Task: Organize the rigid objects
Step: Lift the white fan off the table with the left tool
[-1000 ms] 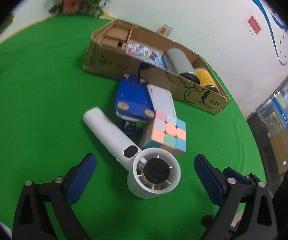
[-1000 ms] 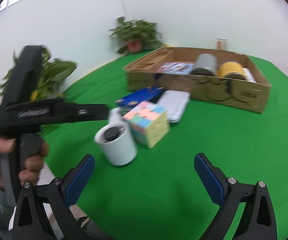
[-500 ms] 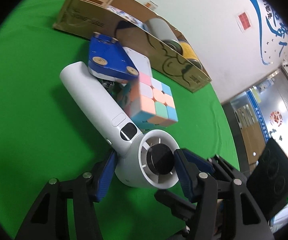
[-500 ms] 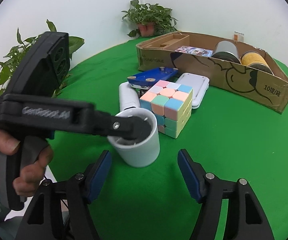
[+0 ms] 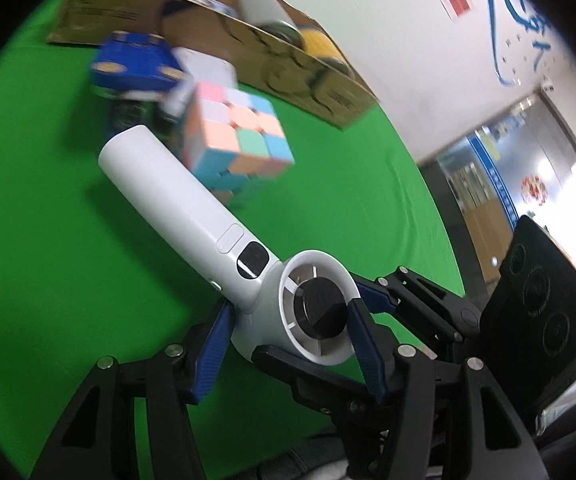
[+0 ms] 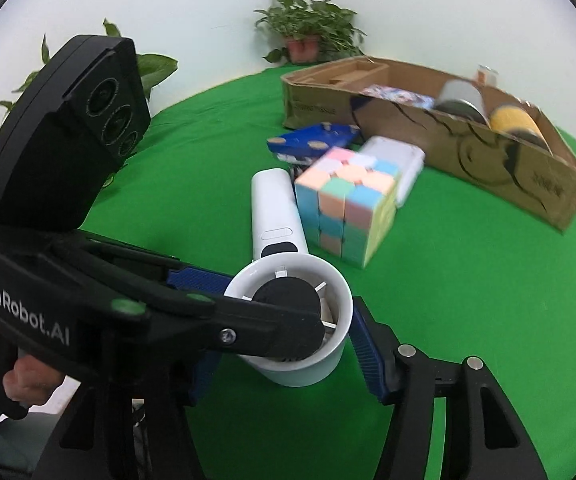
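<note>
A white hand-held fan (image 5: 191,204) lies on the green cloth with its round head toward me. My left gripper (image 5: 288,320) is shut on that head, one pad by the neck and the other across the rim. In the right wrist view the left gripper (image 6: 263,304) reaches in from the left over the fan (image 6: 275,216). My right gripper (image 6: 283,344) has the same head between its jaws. They are closing, and the right pad touches the head's wall. One of its fingers (image 5: 374,297) shows behind the head. A pastel puzzle cube (image 6: 348,200) stands beside the handle.
Behind the cube (image 5: 239,140) lie a blue box (image 6: 316,140) and a white flat case (image 6: 400,160). A long cardboard box (image 6: 488,160) behind them holds a grey can (image 6: 460,98) and a yellow can (image 6: 516,122). Potted plants (image 6: 308,36) stand at the far edge. A hand (image 6: 27,376) holds the left gripper.
Both grippers were wide open around the fan head a second ago. The left one shut on it first, then the right jaws narrowed onto it. The left view has swung and blurred.
</note>
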